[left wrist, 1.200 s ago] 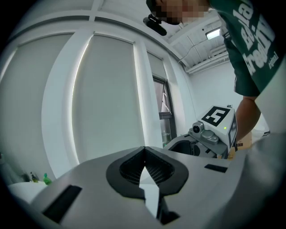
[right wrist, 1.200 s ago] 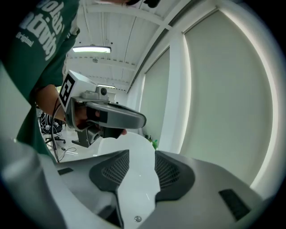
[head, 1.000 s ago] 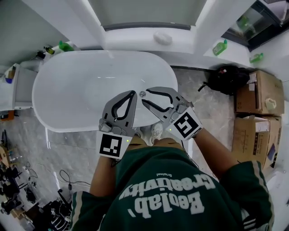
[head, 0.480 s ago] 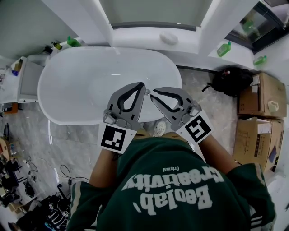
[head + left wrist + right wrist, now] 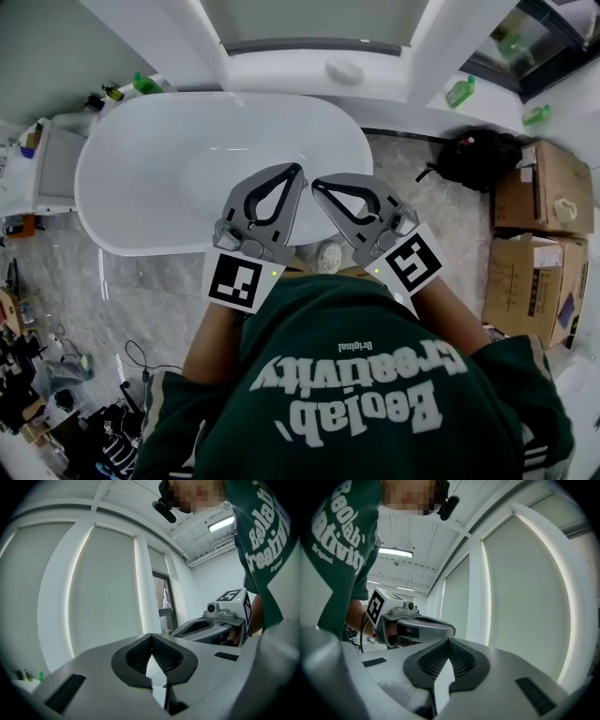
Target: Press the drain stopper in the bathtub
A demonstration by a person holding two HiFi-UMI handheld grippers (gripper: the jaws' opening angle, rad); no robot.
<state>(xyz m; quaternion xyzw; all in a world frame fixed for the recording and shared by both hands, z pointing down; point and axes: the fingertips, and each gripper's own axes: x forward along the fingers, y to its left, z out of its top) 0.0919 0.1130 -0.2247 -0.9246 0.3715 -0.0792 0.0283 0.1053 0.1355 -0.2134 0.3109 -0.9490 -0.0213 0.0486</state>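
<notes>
Both raised higher above bathtub (image 5: 169,178) since earlier: right gripper (image 5: 316,183) fingers (image 5: 464,660) just closed, empty; left gripper (image 5: 298,170) fingers (image 5: 136,658) together, empty.

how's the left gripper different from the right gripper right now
In the head view the left gripper slants up to the right, while the right gripper slants up to the left, so their tips nearly meet above the bathtub. The left gripper's cube carries a different square pattern from the right gripper's. The right gripper's jaws have just been closing, with nothing between them. Shared: both are grey, shut and empty.
</notes>
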